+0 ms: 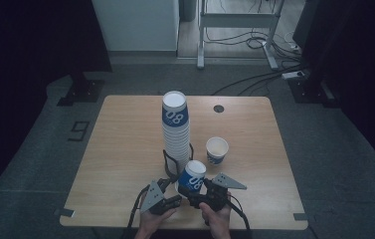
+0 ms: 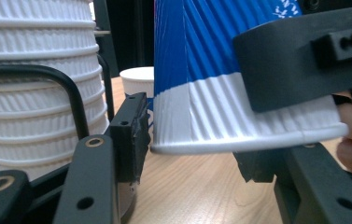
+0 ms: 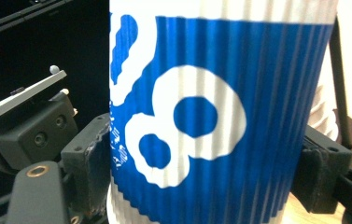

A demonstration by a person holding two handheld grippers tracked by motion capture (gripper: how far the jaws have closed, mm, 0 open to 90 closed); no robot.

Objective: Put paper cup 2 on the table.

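Two hand-held grippers meet at the near edge of the worktop around a single upside-down cup. The right hand-held gripper is clamped on the cup, its jaws pressed against the ribbed wall on both sides in the right gripper view, and the cup's rim hangs tilted just above the wood in the left gripper view. The left hand-held gripper stands about half open; one jaw is just beside the cup's rim, and I cannot tell whether it touches; it holds nothing. Just behind the cup rises the stack, a tall column of inverted cups standing in a black wire holder. One loose cup sits upright to the right of the stack, mouth up, apart from it. Judging by this layout, the work is separating cups from the stack: one looks finished and set down, a second is in hand and not yet turned upright or placed, and most of the stack remains. All the cups are paper, tapered, with a corrugated outer sleeve of fine vertical ribs, blue over most of the wall with white figures and a white band toward the rolled rim. Stacked rims form tight white rings. The worktop is pale wood grain, smooth, with rounded corners and a small round grommet near its far edge.
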